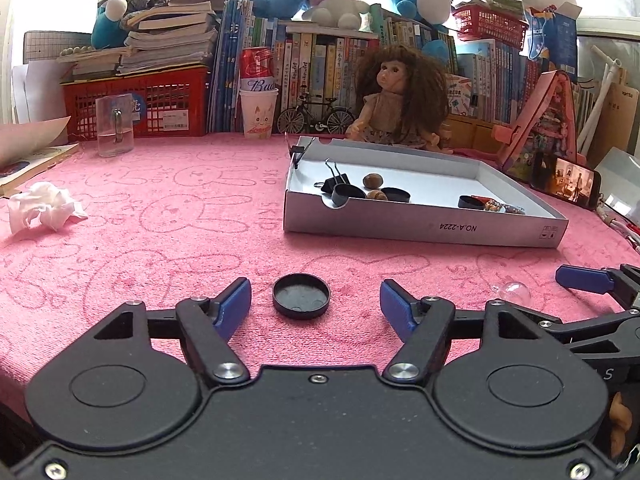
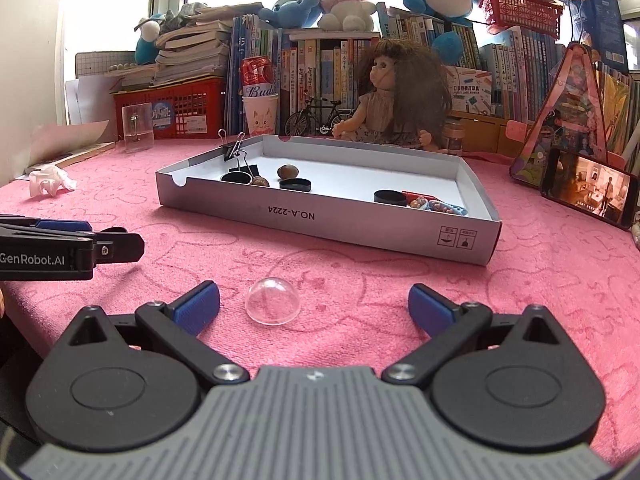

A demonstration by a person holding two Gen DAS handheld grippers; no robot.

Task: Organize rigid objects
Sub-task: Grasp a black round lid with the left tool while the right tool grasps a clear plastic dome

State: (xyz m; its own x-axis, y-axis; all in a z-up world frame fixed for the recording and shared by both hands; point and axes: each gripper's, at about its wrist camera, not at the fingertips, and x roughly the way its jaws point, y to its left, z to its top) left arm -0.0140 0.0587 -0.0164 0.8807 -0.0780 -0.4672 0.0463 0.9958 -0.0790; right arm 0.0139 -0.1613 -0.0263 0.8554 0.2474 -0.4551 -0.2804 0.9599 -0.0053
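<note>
With both tongs spread, the left gripper (image 1: pixel 316 300) should centre on the black cap (image 1: pixel 301 297) and the right gripper (image 2: pixel 314 306) on the seemingly hollow clear dome (image 2: pixel 273 301), squeezing gently before carrying each to the white tray (image 2: pixel 320 216) at twelve o'clock.

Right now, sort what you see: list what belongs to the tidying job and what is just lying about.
Job:
- black cap between the open left claw
- clear dome between the open right claw
- grey box with caps, binder clips and nuts inside

Lying about:
- doll
- crumpled tissue
- glass mug
- phone
- books
</note>
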